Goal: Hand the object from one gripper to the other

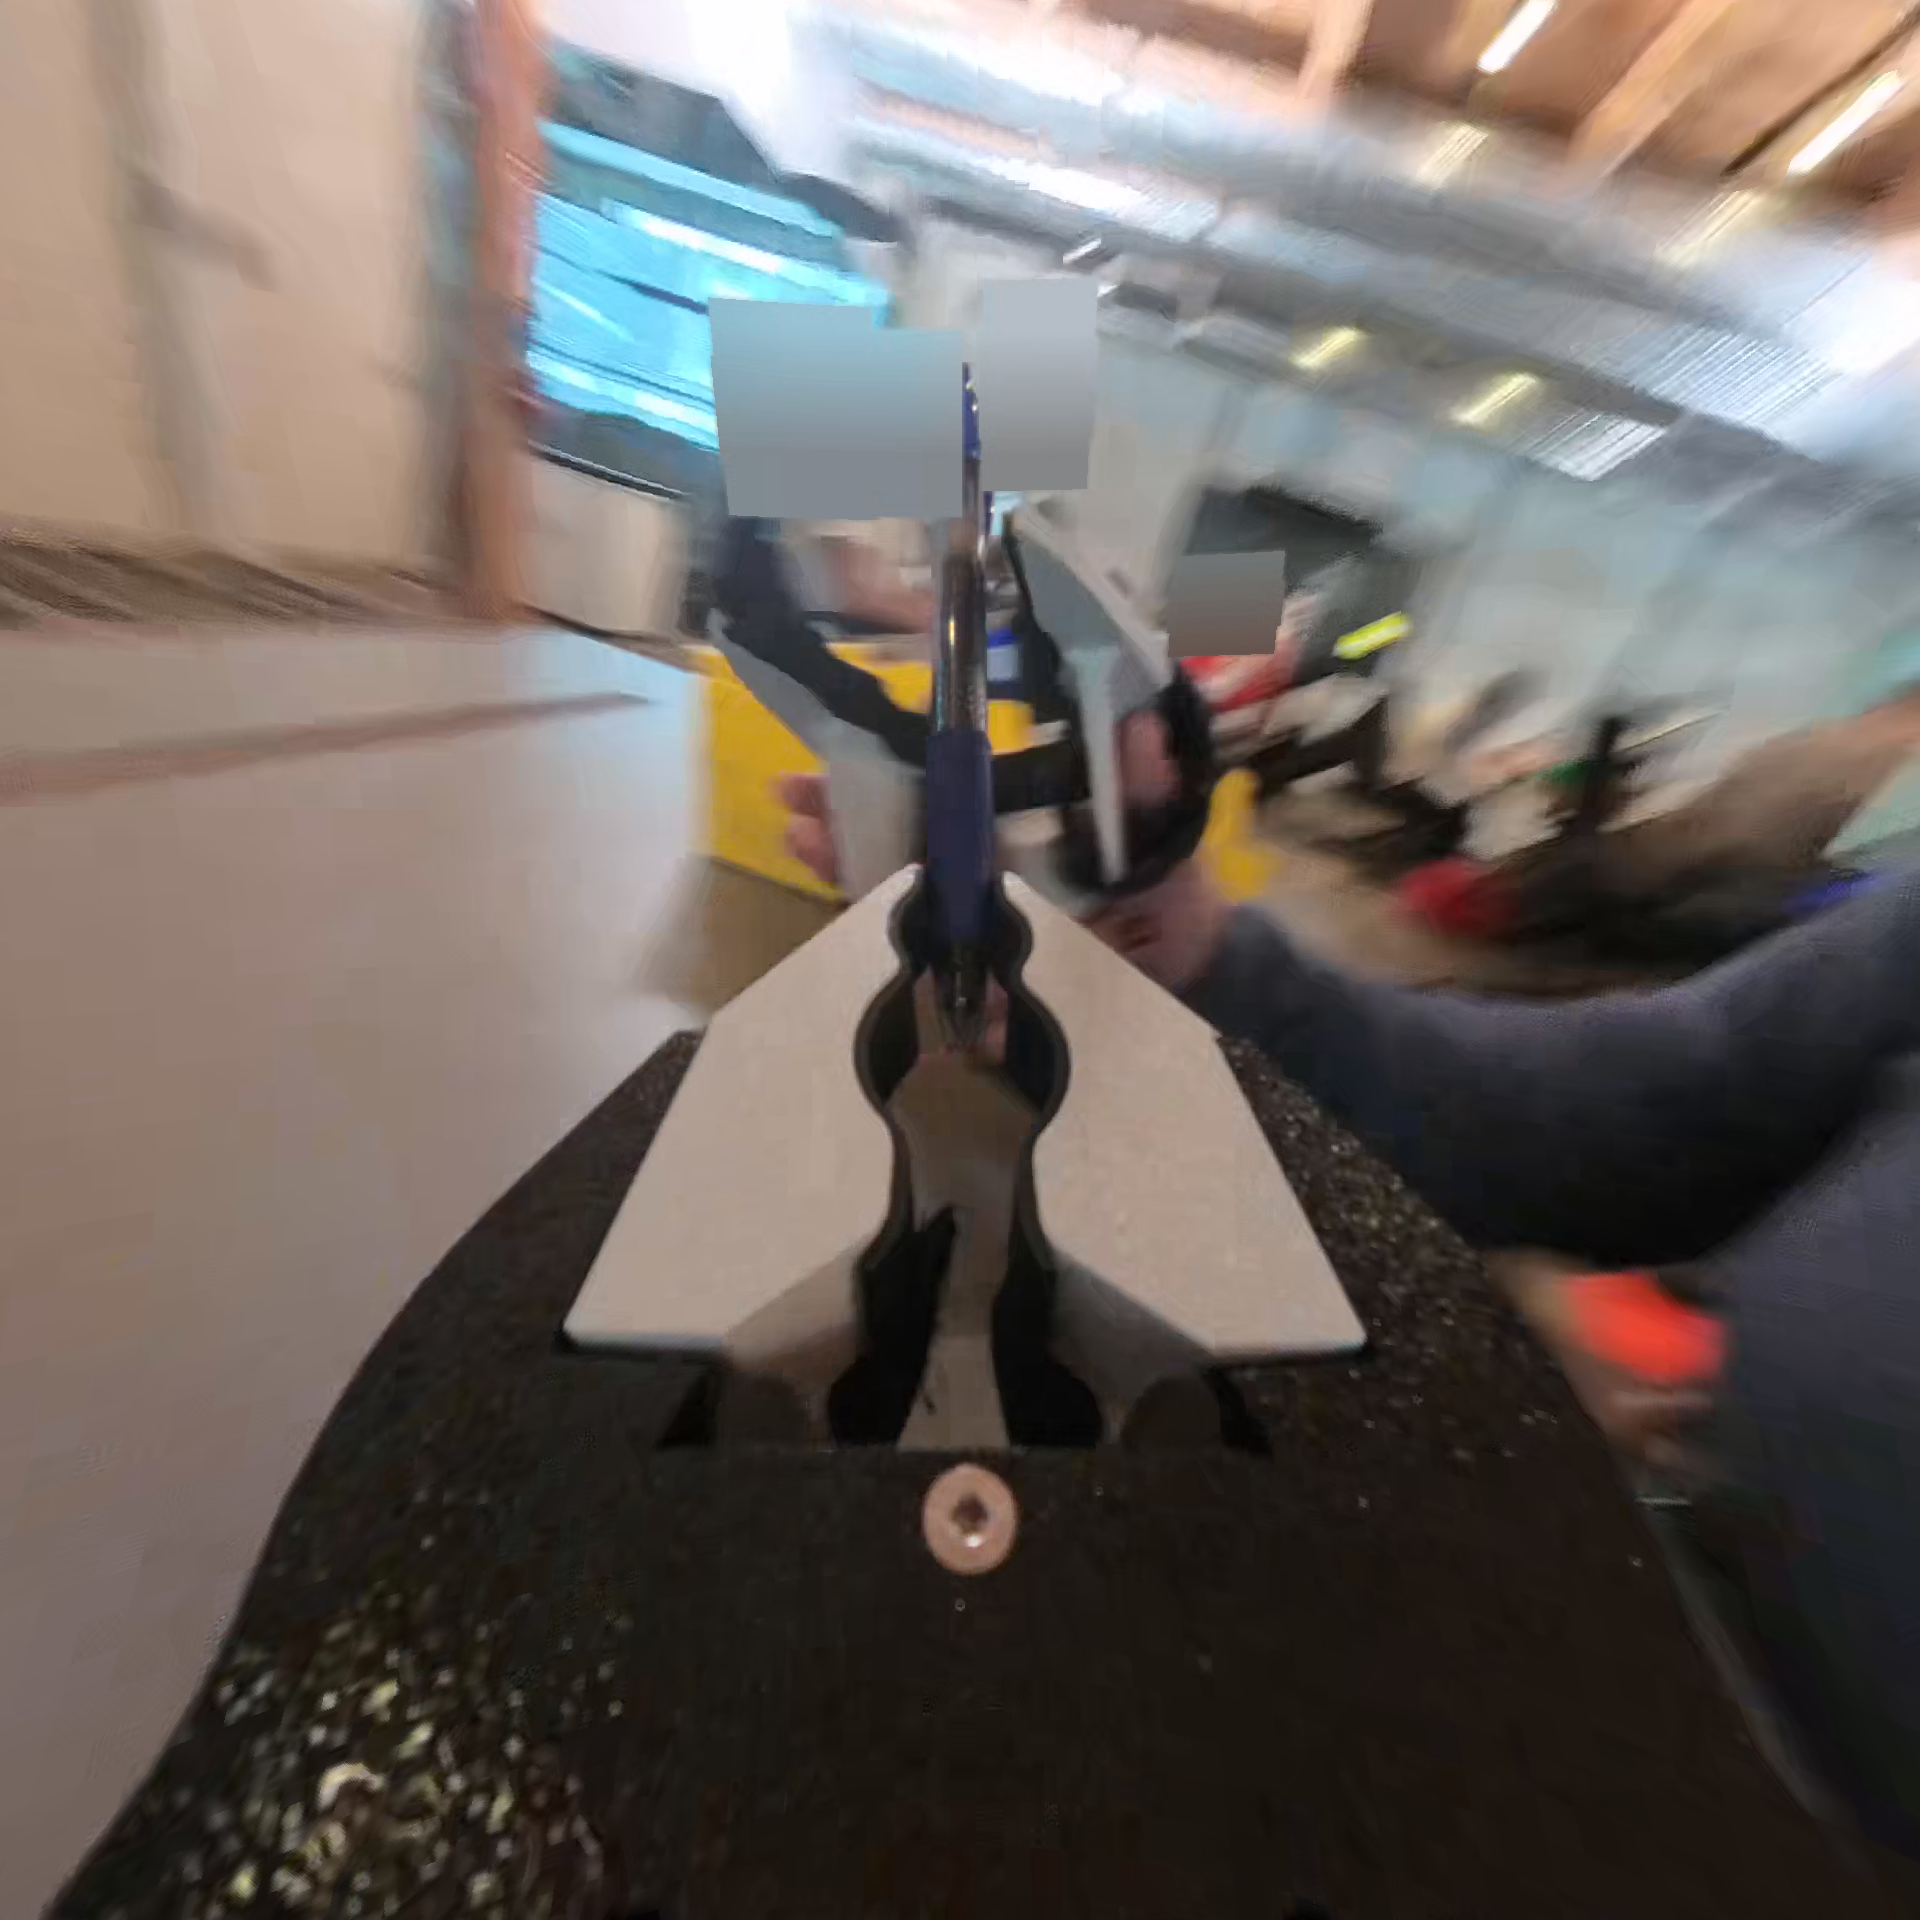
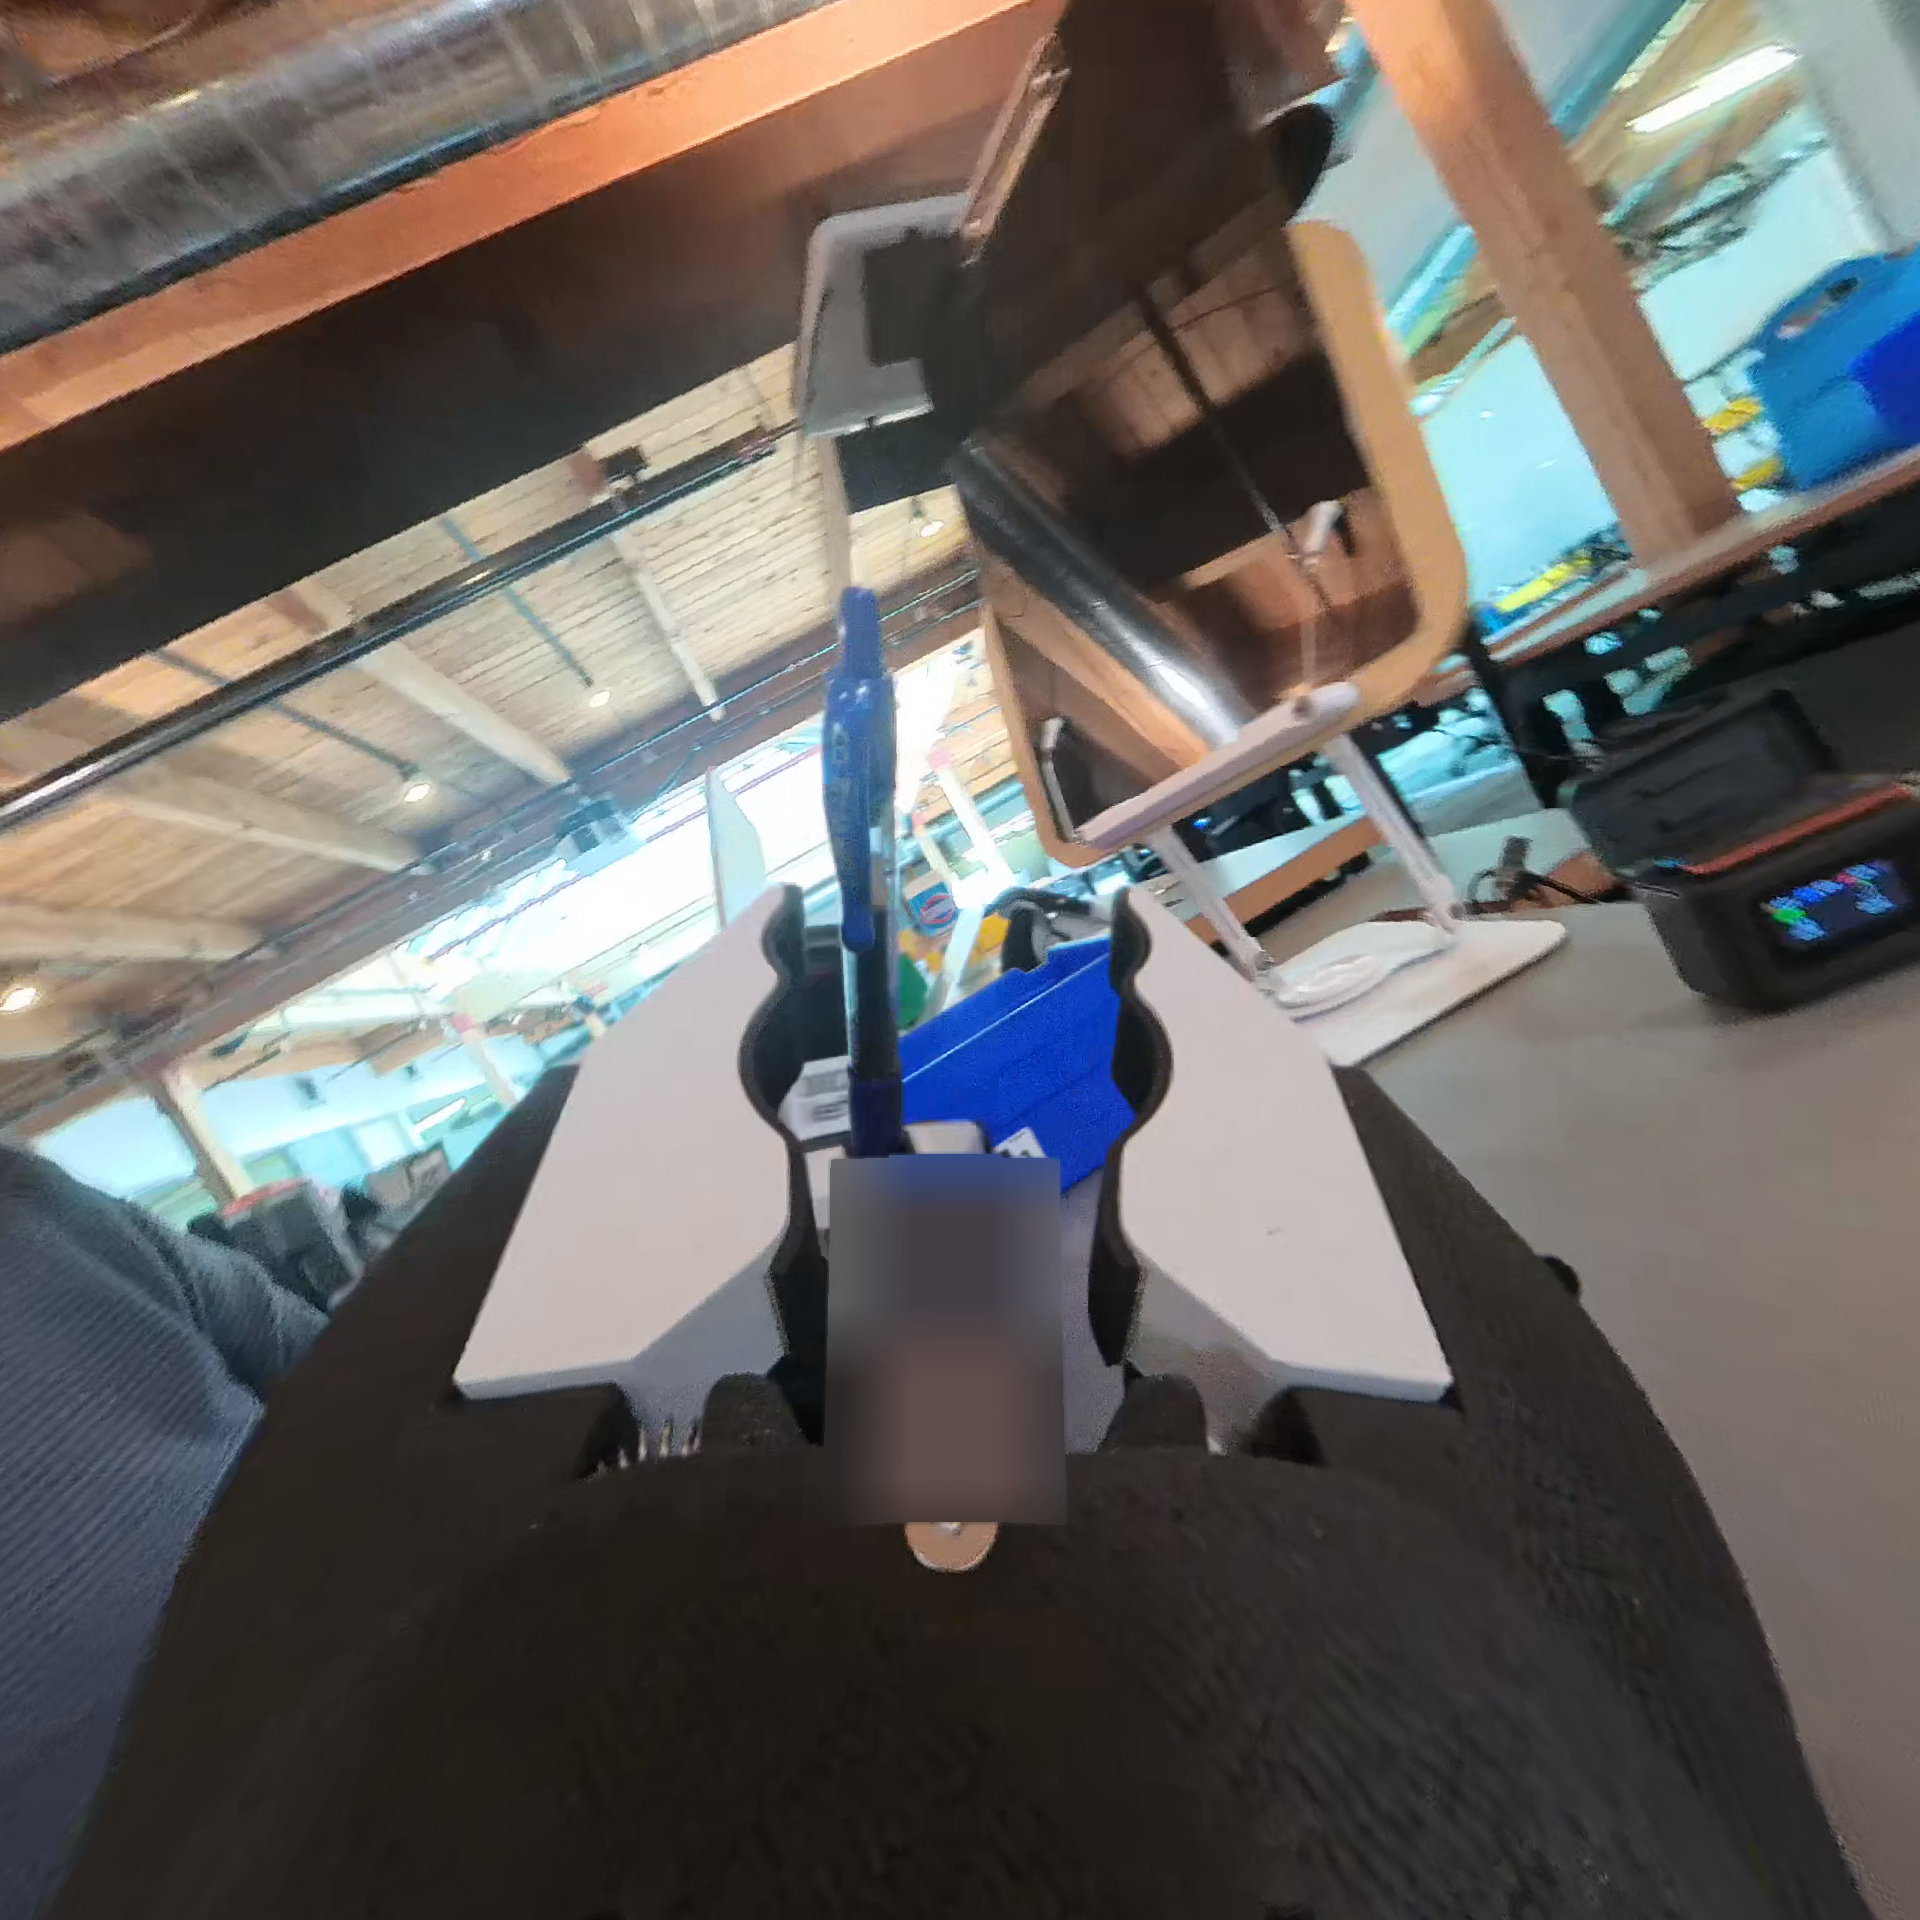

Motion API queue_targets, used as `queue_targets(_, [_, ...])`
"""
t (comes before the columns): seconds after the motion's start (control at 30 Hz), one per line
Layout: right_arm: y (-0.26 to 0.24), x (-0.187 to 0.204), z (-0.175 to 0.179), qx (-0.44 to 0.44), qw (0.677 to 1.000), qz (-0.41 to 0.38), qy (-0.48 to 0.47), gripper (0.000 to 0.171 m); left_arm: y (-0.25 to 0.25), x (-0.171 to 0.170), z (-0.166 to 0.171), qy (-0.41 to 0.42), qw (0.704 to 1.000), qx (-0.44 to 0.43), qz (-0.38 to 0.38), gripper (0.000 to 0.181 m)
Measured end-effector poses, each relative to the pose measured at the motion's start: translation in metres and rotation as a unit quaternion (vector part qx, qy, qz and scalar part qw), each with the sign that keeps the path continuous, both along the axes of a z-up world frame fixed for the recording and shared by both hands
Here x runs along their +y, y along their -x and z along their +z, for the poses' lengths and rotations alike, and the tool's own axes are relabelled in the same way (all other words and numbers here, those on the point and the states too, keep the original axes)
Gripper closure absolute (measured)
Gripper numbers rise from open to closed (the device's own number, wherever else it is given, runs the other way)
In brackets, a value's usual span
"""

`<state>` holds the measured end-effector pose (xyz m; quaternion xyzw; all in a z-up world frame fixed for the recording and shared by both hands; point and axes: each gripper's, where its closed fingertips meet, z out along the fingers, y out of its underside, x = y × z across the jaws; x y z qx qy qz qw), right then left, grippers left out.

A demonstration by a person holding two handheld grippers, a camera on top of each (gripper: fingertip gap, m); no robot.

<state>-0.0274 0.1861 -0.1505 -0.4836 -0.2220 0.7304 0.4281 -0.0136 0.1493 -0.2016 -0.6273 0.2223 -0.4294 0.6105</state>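
Observation:
A blue pen (image 1: 958, 790) is clamped at its tip end between my left gripper's (image 1: 961, 883) white fingers and points forward and up. In the left wrist view, my right gripper's open fingers (image 1: 1099, 748) stand farther off on either side of the pen's barrel, held by a hand. In the right wrist view, my right gripper (image 2: 951, 914) is open, and the pen (image 2: 857, 790) stands upright between its fingers, nearer the left one, with no touch visible. The left gripper is hidden there behind a blurred patch.
A person's dark blue sleeve (image 1: 1507, 1091) reaches in from the right. A yellow bin (image 1: 748, 769) sits behind the grippers. A blue bin (image 2: 1029, 1049), a white stand (image 2: 1434, 956) and a black device with a small screen (image 2: 1787, 894) rest on a grey table (image 2: 1558, 1195).

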Motion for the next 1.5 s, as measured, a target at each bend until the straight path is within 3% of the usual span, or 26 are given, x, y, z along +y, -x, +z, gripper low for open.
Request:
queue_targets(0.03, [-0.002,0.007,-0.002,-0.001,1.000,-0.012,0.014,0.113,0.010,0.008,-0.003,-0.052,0.993,0.082,0.072,0.173])
queue_targets(0.07, [-0.003,0.011,-0.005,-0.005,0.999,-0.018,0.026,0.114,0.024,0.016,-0.006,-0.101,0.967,0.175,0.152,0.173])
queue_targets(0.1, [-0.003,0.014,-0.007,-0.011,0.999,-0.020,0.037,0.114,0.039,0.023,-0.006,-0.155,0.921,0.273,0.232,0.173])
queue_targets(0.17, [-0.001,0.016,-0.011,-0.017,0.998,-0.013,0.058,0.116,0.058,0.026,0.000,-0.273,0.776,0.457,0.339,0.174])
queue_targets(0.23, [0.002,0.016,-0.016,-0.023,0.996,-0.002,0.086,0.121,0.057,0.023,0.005,-0.359,0.638,0.570,0.374,0.173])
queue_targets(0.27, [0.003,0.017,-0.019,-0.026,0.994,0.003,0.102,0.124,0.054,0.022,0.005,-0.386,0.592,0.600,0.375,0.173])
queue_targets(0.33, [0.005,0.017,-0.023,-0.024,0.991,0.016,0.128,0.137,0.048,0.019,0.010,-0.423,0.536,0.624,0.380,0.174])
queue_targets(0.37, [0.005,0.016,-0.023,-0.021,0.990,0.023,0.136,0.153,0.047,0.020,0.008,-0.426,0.527,0.632,0.376,0.173])
queue_targets(0.43, [0.005,0.015,-0.022,-0.018,0.989,0.036,0.145,0.158,0.048,0.021,0.005,-0.418,0.543,0.626,0.373,0.173])
queue_targets(0.47, [0.004,0.015,-0.022,-0.017,0.989,0.038,0.141,0.158,0.047,0.023,0.001,-0.401,0.580,0.609,0.364,0.173])
queue_targets(0.5, [0.004,0.014,-0.020,-0.016,0.990,0.040,0.133,0.159,0.046,0.024,-0.002,-0.372,0.635,0.575,0.358,0.169])
queue_targets(0.53, [0.004,0.013,-0.019,-0.018,0.992,0.037,0.122,0.160,0.042,0.024,-0.001,-0.345,0.700,0.519,0.349,0.148])
queue_targets(0.6, [0.003,0.010,-0.017,-0.026,0.996,0.030,0.080,0.160,0.020,0.014,-0.005,-0.258,0.852,0.385,0.244,0.094])
queue_targets(0.63, [0.002,0.006,-0.013,-0.023,0.997,0.036,0.058,0.160,0.013,0.009,-0.001,-0.207,0.910,0.302,0.195,0.084])
queue_targets(0.67, [0.000,0.002,-0.009,-0.020,0.998,0.043,0.037,0.161,0.011,0.006,0.003,-0.158,0.949,0.228,0.152,0.084])
queue_targets(0.73, [-0.003,-0.009,-0.002,-0.012,0.998,0.064,-0.008,0.160,0.006,-0.005,0.006,-0.076,0.989,0.115,0.043,0.097])
queue_targets(0.83, [-0.008,-0.029,0.010,0.015,0.992,0.112,-0.055,0.160,0.006,-0.018,0.015,0.024,0.995,-0.046,-0.089,0.129])
queue_targets(0.93, [-0.012,-0.040,0.014,0.022,0.988,0.125,-0.090,0.160,0.009,-0.029,0.026,0.094,0.959,-0.176,-0.203,0.150])
queue_targets(1.0, [-0.014,-0.044,0.016,0.023,0.986,0.130,-0.107,0.160,0.010,-0.034,0.028,0.113,0.942,-0.208,-0.238,0.164])
queue_targets(1.07, [-0.015,-0.048,0.018,0.027,0.984,0.138,-0.113,0.160,0.006,-0.035,0.024,0.107,0.947,-0.191,-0.236,0.173])
queue_targets(1.2, [-0.010,-0.031,0.016,0.020,0.993,0.079,-0.081,0.153,0.011,-0.025,0.024,0.003,0.988,-0.100,-0.120,0.174])
queue_targets(1.23, [-0.008,-0.026,0.015,0.016,0.995,0.067,-0.065,0.142,0.015,-0.022,0.027,-0.037,0.994,-0.067,-0.078,0.175])
queue_targets(1.3, [-0.006,-0.019,0.012,0.011,0.997,0.059,-0.038,0.144,0.021,-0.017,0.031,-0.097,0.995,0.000,0.002,0.175])
queue_targets(1.4, [-0.002,-0.008,0.003,-0.012,1.000,0.025,-0.011,0.135,0.031,-0.011,0.036,-0.179,0.971,0.102,0.120,0.177])
queue_targets(1.5, [0.001,-0.007,-0.001,-0.013,0.999,0.036,0.018,0.137,0.029,-0.009,0.029,-0.281,0.896,0.274,0.209,0.181])
